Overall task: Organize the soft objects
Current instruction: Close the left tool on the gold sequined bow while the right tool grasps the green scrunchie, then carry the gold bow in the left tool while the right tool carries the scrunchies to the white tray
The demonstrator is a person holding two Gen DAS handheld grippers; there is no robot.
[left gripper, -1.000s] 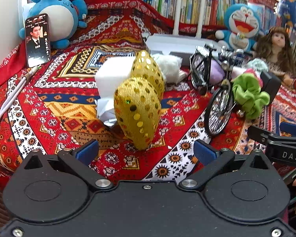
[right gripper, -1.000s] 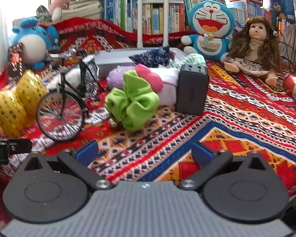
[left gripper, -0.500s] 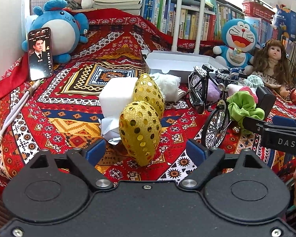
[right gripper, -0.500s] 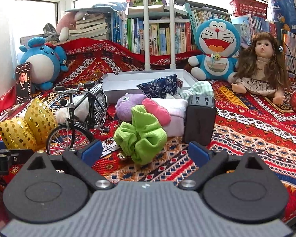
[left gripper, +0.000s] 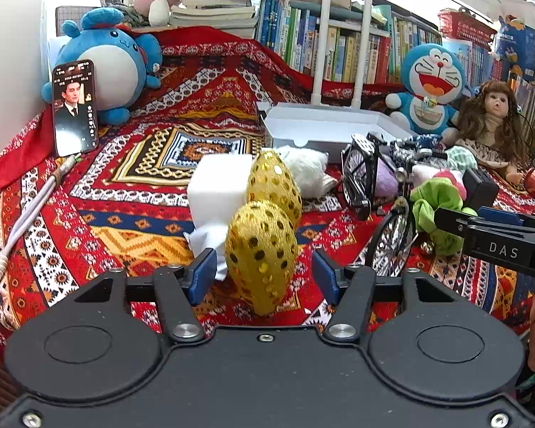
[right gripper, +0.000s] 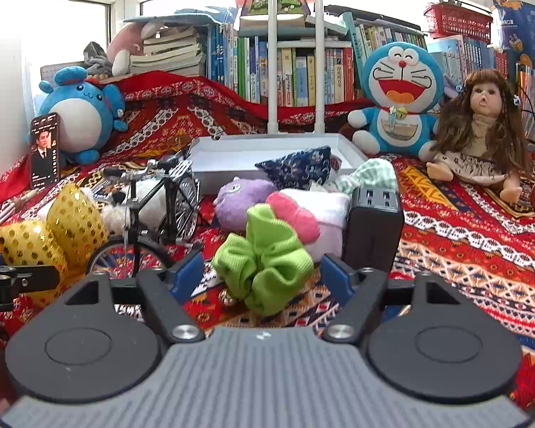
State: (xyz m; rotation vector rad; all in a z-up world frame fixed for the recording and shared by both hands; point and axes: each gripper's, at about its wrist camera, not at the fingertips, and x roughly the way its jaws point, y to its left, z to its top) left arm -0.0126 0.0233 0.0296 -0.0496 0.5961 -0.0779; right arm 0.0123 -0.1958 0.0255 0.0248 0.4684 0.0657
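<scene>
Both claws narrowed, left claw [left gripper: 262, 278] closing (bow [left gripper: 262, 249] between)

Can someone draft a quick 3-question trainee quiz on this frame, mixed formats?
1. True or false: the left gripper has its pads pressed on the gold sequined bow.
2. Which item lies between the closing jaws of the right gripper? A) purple plush B) green scrunchie C) black charger block
3. Fill in: the model bicycle stands between the gold sequined bow and the ____ scrunchie.

Key:
1. False; its jaws are closing around the bow, with gaps still on both sides.
2. B
3. green
</scene>
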